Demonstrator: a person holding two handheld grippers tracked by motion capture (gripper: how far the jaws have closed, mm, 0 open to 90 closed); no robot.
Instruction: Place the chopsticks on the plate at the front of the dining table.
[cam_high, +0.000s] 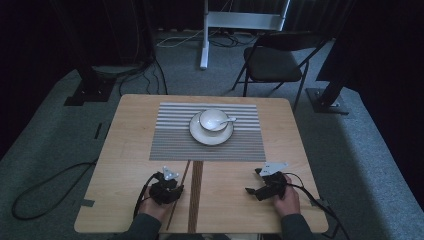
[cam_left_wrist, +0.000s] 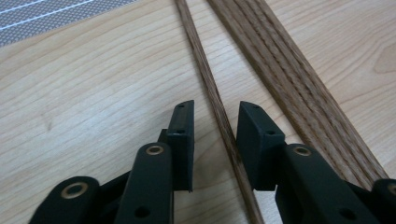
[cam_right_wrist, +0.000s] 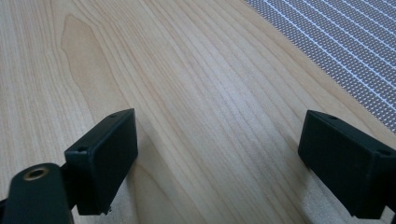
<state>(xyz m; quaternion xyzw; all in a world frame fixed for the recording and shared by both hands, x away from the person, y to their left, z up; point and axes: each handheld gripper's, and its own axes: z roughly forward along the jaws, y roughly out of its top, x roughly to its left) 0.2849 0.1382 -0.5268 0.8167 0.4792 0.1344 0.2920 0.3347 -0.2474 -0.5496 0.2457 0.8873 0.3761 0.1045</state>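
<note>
Chopstick (cam_left_wrist: 219, 112), a thin dark wooden stick, runs from the top centre of the left gripper view down to the bottom edge, passing straight between the two black jaws of the left gripper (cam_left_wrist: 215, 140). A narrow gap shows on each side of the stick, so the pads do not press on it; the jaws stand partly closed around it with nothing gripped. In the high view the same chopstick (cam_high: 179, 192) lies slanted at the lower centre of the frame, just right of the left gripper (cam_high: 167, 186), which sits low on the table (cam_high: 125, 145) in the person's left hand (cam_high: 150, 206).

Just to the right of the chopstick lies a flat dark wooden strip (cam_high: 196, 192), ribbed along its length; in the left gripper view it (cam_left_wrist: 289, 79) fills the upper right.

At the lower right of the high view the right gripper (cam_high: 255, 181) rests on the table in the right hand (cam_high: 287, 200). In the right gripper view its jaws stand wide apart over bare wood, holding nothing.

Higher up, in the middle of the high view, a grey striped placemat (cam_high: 170, 145) carries a white plate (cam_high: 197, 134) with a white bowl (cam_high: 212, 119) on it and a white spoon (cam_high: 227, 120) resting in the bowl.
</note>
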